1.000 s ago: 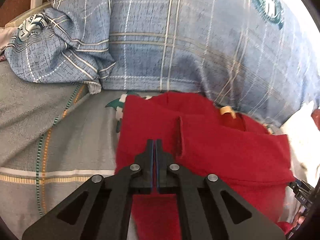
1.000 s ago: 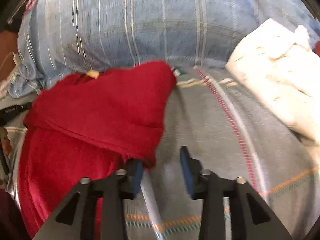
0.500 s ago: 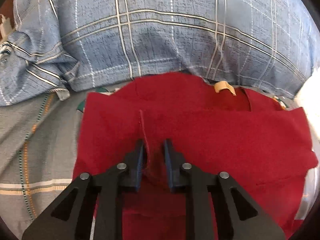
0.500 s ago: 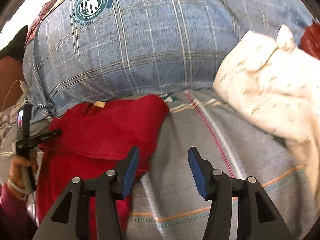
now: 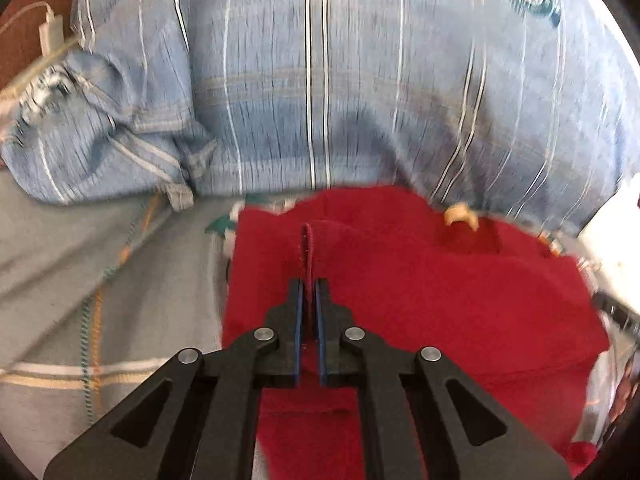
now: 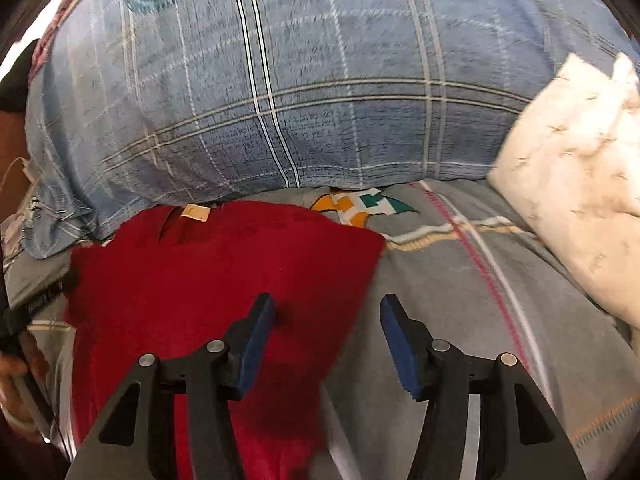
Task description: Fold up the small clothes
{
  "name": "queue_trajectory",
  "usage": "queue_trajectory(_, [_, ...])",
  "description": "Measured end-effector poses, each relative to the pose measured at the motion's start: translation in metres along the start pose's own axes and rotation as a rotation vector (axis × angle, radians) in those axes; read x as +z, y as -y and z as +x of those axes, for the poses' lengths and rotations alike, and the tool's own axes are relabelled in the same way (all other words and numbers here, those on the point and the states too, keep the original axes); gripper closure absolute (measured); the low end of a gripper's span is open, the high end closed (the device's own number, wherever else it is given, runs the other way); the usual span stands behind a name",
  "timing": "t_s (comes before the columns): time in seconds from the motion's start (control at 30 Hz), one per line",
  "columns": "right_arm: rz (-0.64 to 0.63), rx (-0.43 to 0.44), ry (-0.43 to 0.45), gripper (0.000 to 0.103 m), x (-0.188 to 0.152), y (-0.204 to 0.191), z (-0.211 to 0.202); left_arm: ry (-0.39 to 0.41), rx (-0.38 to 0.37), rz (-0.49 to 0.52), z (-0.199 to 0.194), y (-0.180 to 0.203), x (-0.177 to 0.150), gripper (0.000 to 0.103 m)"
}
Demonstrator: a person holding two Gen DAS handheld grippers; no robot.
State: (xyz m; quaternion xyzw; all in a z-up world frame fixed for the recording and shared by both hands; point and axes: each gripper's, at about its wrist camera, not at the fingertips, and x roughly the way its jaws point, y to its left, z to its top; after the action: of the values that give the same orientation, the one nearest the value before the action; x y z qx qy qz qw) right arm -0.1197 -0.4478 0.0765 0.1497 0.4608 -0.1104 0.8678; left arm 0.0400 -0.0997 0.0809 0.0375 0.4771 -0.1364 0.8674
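A small red garment (image 5: 440, 300) lies partly folded on the grey striped bed sheet (image 5: 80, 280), its tan neck label (image 5: 460, 214) toward the big pillow. My left gripper (image 5: 308, 286) is shut on a raised pinch of the red cloth near the garment's left side. In the right wrist view the same red garment (image 6: 224, 280) fills the left half. My right gripper (image 6: 326, 312) hovers over its right edge, jaws opening, and the pads press on nothing.
A large blue plaid pillow (image 6: 300, 100) lies right behind the garment. A white pillow (image 6: 580, 184) sits at the right. A white charger and cable (image 5: 50, 32) rest at the far left. A person's hand (image 6: 16, 380) shows at the left edge.
The left gripper opened slightly, then shut on a fold of red cloth. The right gripper's jaws spread wider and let go of the garment's edge, shifting sideways over it.
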Motion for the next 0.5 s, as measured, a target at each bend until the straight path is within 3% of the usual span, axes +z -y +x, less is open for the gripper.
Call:
queue_trajectory(0.1, [-0.115, -0.167, -0.06, 0.054, -0.002, -0.007, 0.026, -0.013, 0.016, 0.009, 0.006, 0.0, -0.008, 0.099])
queue_trajectory(0.13, [-0.105, -0.179, -0.065, 0.057, -0.003, -0.003, 0.025, -0.01, 0.012, 0.011, 0.006, -0.001, -0.009, 0.098])
queue_trajectory(0.2, [-0.061, -0.119, -0.039, 0.058, -0.005, 0.001, 0.006, 0.0, 0.012, 0.025, 0.005, -0.003, -0.01, 0.094])
queue_trajectory(0.27, [-0.095, -0.058, 0.017, 0.057, -0.012, -0.008, -0.017, 0.0, 0.009, 0.021, 0.005, -0.006, -0.01, 0.085])
queue_trajectory(0.33, [-0.209, -0.084, -0.001, 0.061, -0.024, -0.027, -0.024, 0.0, -0.007, 0.007, 0.005, -0.007, -0.012, 0.07])
queue_trajectory(0.43, [-0.328, -0.2, -0.06, 0.063, -0.054, -0.035, -0.014, 0.005, 0.011, 0.02, 0.003, -0.005, -0.018, 0.066])
queue_trajectory(0.5, [-0.316, -0.189, -0.015, 0.06, -0.063, -0.03, -0.019, 0.002, 0.029, 0.029, 0.002, -0.004, -0.023, 0.063])
